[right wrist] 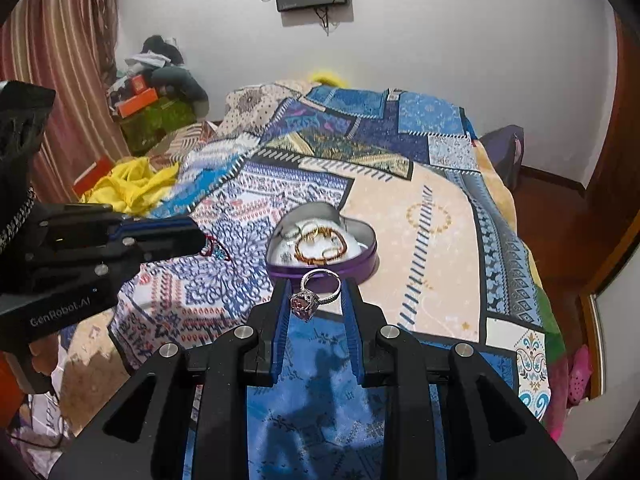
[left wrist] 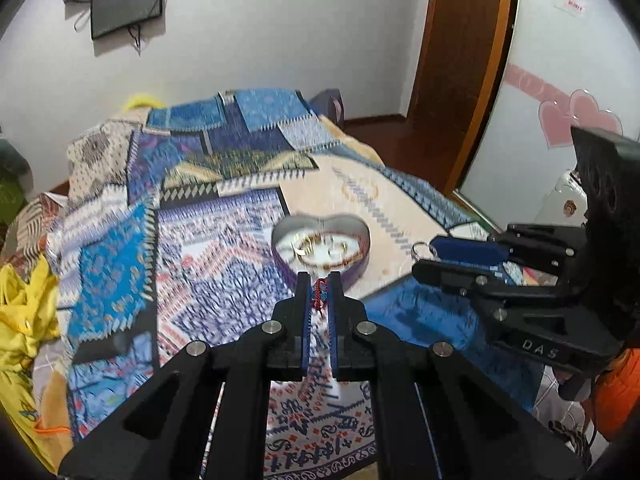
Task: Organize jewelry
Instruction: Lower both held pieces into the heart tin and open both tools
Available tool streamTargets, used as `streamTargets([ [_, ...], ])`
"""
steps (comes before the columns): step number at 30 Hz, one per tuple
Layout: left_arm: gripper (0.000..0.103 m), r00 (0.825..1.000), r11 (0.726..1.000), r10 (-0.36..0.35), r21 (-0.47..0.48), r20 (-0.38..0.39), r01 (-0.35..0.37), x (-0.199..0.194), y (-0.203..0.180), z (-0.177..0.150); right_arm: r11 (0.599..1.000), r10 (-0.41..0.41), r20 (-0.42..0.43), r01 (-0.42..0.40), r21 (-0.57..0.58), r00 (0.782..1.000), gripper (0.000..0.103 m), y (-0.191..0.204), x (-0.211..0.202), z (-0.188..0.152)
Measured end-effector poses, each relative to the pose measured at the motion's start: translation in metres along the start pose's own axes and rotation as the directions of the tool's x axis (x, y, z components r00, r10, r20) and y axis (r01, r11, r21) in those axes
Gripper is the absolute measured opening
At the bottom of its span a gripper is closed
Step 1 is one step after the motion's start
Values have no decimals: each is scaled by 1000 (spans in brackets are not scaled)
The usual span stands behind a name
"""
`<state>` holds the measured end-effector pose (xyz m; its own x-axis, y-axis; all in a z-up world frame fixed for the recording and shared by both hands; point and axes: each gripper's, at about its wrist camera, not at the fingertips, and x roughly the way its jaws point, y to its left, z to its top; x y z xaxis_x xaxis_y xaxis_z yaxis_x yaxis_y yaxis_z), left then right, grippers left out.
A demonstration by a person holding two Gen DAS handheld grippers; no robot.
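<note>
A purple heart-shaped tin (left wrist: 352,276) (right wrist: 362,266) sits open on the patterned bedspread, holding a bead bracelet (right wrist: 320,240) and gold rings (left wrist: 306,246). My left gripper (left wrist: 319,282) is shut on a red and blue beaded piece (left wrist: 319,294), just short of the tin's near rim; the piece also shows in the right wrist view (right wrist: 216,250). My right gripper (right wrist: 316,292) is shut on a silver ring with a pink stone (right wrist: 310,298), just in front of the tin. In the left wrist view the right gripper (left wrist: 424,256) is to the tin's right.
The bed is covered by a blue patchwork bedspread (right wrist: 440,208). Yellow cloth (right wrist: 132,186) lies at its left edge, with boxes and clutter (right wrist: 156,108) beyond. A wooden door (left wrist: 460,60) and a floor strip lie to the right of the bed.
</note>
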<state>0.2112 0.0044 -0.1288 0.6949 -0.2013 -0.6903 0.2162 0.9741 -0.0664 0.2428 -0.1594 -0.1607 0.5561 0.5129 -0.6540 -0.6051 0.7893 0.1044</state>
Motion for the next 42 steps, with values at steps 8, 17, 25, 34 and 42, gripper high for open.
streamTargets([
  [8, 6, 997, 1000, -1, -13, 73, 2, -13, 5, 22, 1000, 12, 52, -13, 21, 999, 23, -2, -3, 15],
  [17, 6, 994, 999, -19, -45, 104, 24, -2, 11, 38, 999, 4, 64, -6, 32, 998, 23, -8, 14, 31],
  [25, 6, 996, 996, -37, -80, 75, 43, 25, 14, 41, 999, 6, 34, -8, 43, 999, 23, -16, 36, 35],
  [34, 6, 999, 991, -55, -119, 0, 54, 62, 26, 37, 998, 15, -22, -14, 53, 1000, 23, -21, 59, 31],
  [42, 6, 993, 984, -105, -153, -56, 95, 85, 32, 31, 999, 14, -44, -13, 30, 999, 23, -22, 69, 31],
])
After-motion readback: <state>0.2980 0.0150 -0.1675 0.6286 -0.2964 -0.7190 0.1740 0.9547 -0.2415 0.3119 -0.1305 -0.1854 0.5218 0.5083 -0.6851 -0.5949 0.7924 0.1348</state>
